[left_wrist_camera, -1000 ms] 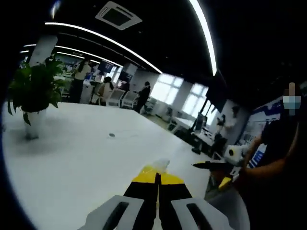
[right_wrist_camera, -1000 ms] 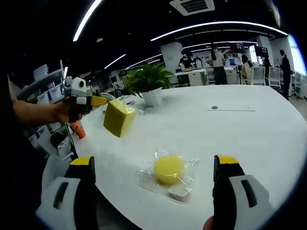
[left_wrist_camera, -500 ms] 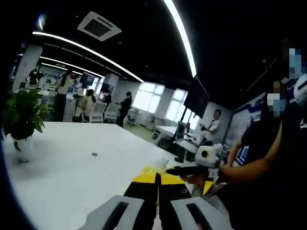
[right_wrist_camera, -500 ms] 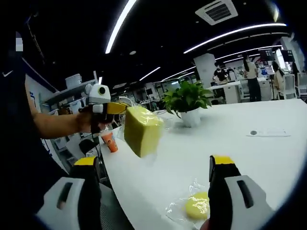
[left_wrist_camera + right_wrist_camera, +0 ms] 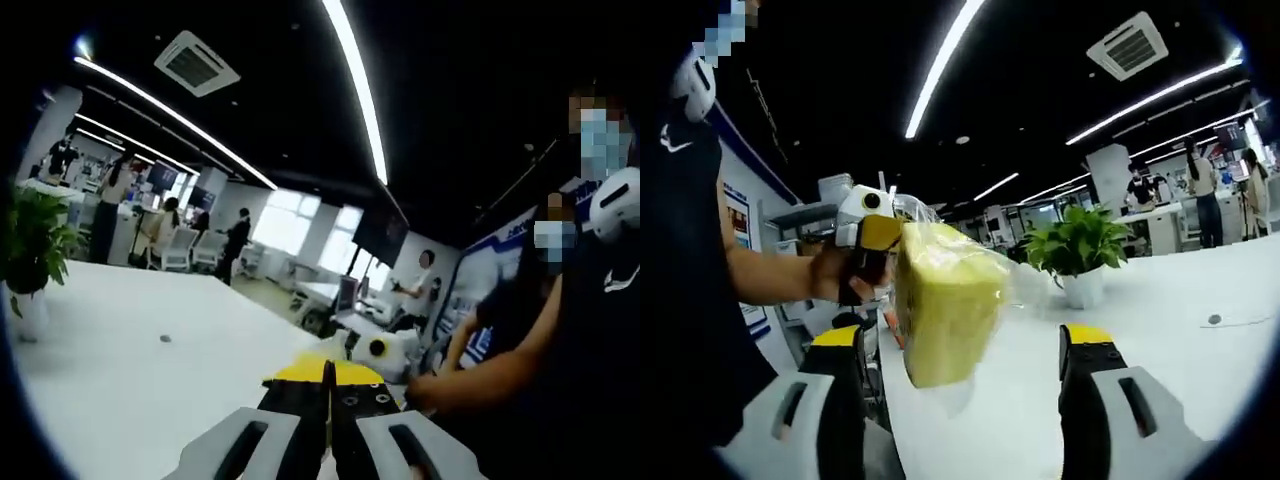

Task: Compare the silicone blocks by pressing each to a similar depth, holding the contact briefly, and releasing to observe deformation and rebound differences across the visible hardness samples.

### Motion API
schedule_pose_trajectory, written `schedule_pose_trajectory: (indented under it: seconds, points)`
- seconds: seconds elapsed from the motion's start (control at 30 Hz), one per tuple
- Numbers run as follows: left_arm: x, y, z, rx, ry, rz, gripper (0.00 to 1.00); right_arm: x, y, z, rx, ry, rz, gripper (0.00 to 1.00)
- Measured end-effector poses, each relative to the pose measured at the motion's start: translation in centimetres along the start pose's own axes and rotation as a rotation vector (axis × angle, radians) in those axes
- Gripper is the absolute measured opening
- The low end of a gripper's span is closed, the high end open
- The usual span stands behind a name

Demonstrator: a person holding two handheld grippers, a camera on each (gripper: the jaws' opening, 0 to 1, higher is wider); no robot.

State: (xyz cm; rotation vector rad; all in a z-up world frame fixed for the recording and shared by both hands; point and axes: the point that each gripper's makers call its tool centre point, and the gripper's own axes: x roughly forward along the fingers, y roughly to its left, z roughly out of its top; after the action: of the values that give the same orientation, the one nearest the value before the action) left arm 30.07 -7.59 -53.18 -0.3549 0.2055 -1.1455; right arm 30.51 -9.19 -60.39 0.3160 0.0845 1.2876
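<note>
A yellow silicone block (image 5: 945, 315) in a clear plastic bag hangs in the air above the white table (image 5: 1200, 370). My left gripper (image 5: 878, 238), held in a person's hand, is shut on the bag's upper edge. In the left gripper view its own jaws (image 5: 327, 372) are pressed together, and the block is hidden behind them. My right gripper (image 5: 962, 342) stands open, its yellow-tipped fingers (image 5: 1085, 335) spread on either side of the block without touching it. The right gripper (image 5: 385, 350) also appears just beyond the left jaws.
A potted plant (image 5: 1080, 245) stands on the table (image 5: 120, 380) behind the block, also seen as the plant (image 5: 30, 250) at the left. A person's arm (image 5: 500, 370) reaches in from the right. Desks, chairs and people fill the office background.
Both views have swung upward. The bagged block has come closer and now sits between the right gripper's open jaws. The round yellow sample on the table has left the right gripper view.
</note>
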Motion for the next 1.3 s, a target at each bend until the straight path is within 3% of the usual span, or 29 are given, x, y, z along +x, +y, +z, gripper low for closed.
schedule_pose_trajectory:
  seconds: [0.1, 0.33, 0.47, 0.57, 0.63, 0.73, 1.0, 1.3]
  points:
    - [0.3, -0.6, 0.2, 0.003, -0.006, -0.012, 0.0, 0.2, 0.4, 0.2, -0.013, -0.014, 0.01, 0.6]
    - [0.6, -0.9, 0.1, 0.007, 0.004, -0.039, 0.0, 0.9, 0.6, -0.3, 0.07, -0.029, 0.035, 0.49]
    - [0.6, -0.6, 0.1, 0.01, 0.002, -0.037, 0.0, 0.9, 1.2, -0.2, 0.098, -0.039, 0.057, 0.3]
    - [0.3, -0.4, 0.0, -0.004, -0.005, -0.033, 0.0, 0.9, 1.3, -0.3, 0.096, -0.023, 0.055, 0.27]
    - [0.2, -0.4, -0.4, 0.026, 0.02, -0.029, 0.0, 0.9, 1.4, -0.8, 0.061, 0.034, 0.043, 0.25]
    - [0.0, -0.4, -0.6, 0.057, 0.039, -0.035, 0.0, 0.8, 1.2, -0.8, 0.04, 0.056, 0.032, 0.22]
    - [0.4, -0.2, -1.1, 0.123, 0.071, -0.019, 0.0, 0.2, 1.2, -1.5, 0.058, 0.129, 0.026, 0.13]
    - [0.7, -0.1, -1.8, 0.128, 0.044, 0.02, 0.02, -0.2, 1.9, -1.7, 0.068, 0.199, 0.055, 0.08]
